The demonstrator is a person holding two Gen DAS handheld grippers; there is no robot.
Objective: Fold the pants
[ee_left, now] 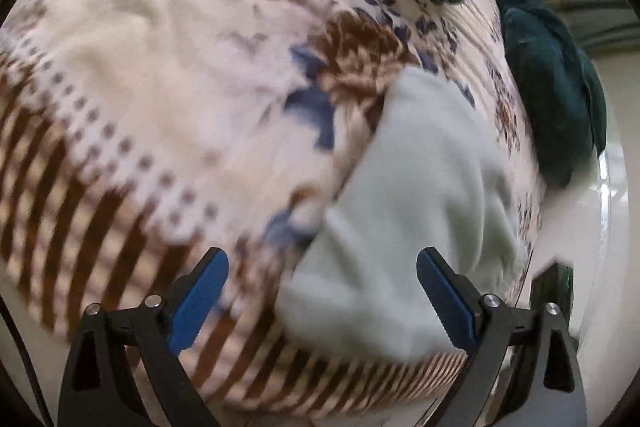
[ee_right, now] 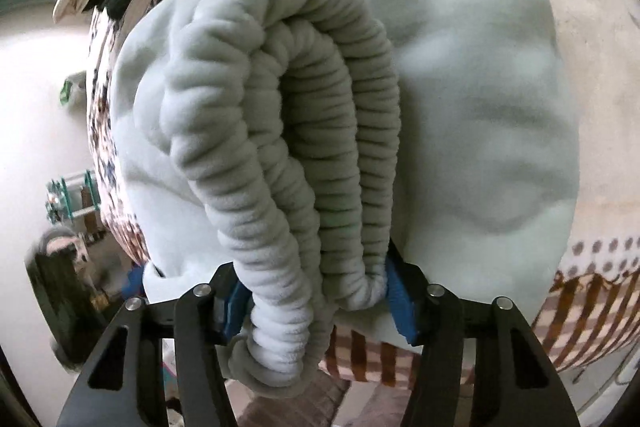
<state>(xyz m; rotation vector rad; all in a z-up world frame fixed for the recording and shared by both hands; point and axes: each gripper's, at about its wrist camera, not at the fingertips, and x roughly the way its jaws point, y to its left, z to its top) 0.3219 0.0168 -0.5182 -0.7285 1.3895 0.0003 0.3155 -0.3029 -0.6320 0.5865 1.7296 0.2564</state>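
Pants (ee_right: 460, 107): pale mint fleece, lying bunched on the floral blanket (ee_left: 180, 87) near its striped edge.
Waistband (ee_right: 312, 155): gathered elastic folded over on itself, the doubled loops running down between the right gripper's blue pads.
Right gripper (ee_right: 316, 303): jaws about half apart, both pads against the thick waistband, gripping it.
Left gripper (ee_left: 322, 301): jaws wide apart and holding nothing; the pants lie below, toward its right finger (ee_left: 444, 299), not pinched.
Left view only: the pants' far end on the blanket, a dark teal cloth (ee_left: 552, 87) at the bed's edge; blurred.
Right view only: the waistband's ribbing, the grip itself, floor clutter beyond the bed.
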